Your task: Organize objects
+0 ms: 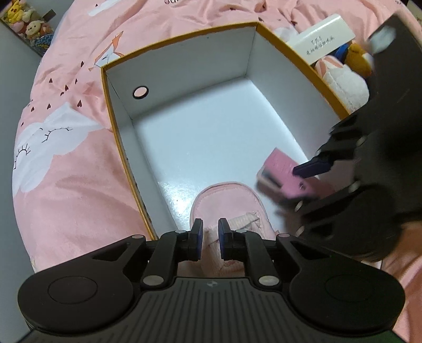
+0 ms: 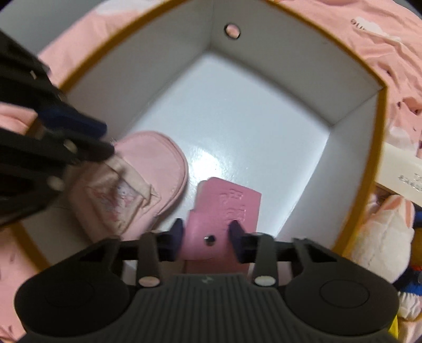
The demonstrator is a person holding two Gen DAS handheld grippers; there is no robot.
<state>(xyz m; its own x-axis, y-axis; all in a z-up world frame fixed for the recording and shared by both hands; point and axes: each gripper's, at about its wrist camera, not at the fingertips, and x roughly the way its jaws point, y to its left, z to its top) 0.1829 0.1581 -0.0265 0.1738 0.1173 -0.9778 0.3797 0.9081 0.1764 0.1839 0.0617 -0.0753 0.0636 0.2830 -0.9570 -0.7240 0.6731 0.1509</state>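
A white box with a yellow rim (image 1: 179, 37) (image 2: 379, 132) lies open on a pink bedsheet. On its floor near the front is a pink fabric pouch (image 1: 226, 200) (image 2: 147, 168). My left gripper (image 1: 211, 237) (image 2: 105, 141) points down right over the pouch, jaws a little apart, and pink fabric shows in the gap. My right gripper (image 2: 205, 233) (image 1: 298, 184) is shut on a pink wallet with a snap button (image 2: 226, 200) (image 1: 277, 168), holding it tilted inside the box, just right of the pouch. The right gripper looks blurred in the left wrist view.
Outside the box's right wall lie a long white carton with print (image 1: 324, 37) (image 2: 401, 171), a white bunny plush (image 1: 343, 81) (image 2: 382, 237) and a yellow plush (image 1: 356, 55). The pink bedsheet (image 1: 66, 171) surrounds the box. Small plush figures (image 1: 23, 21) sit at the far left.
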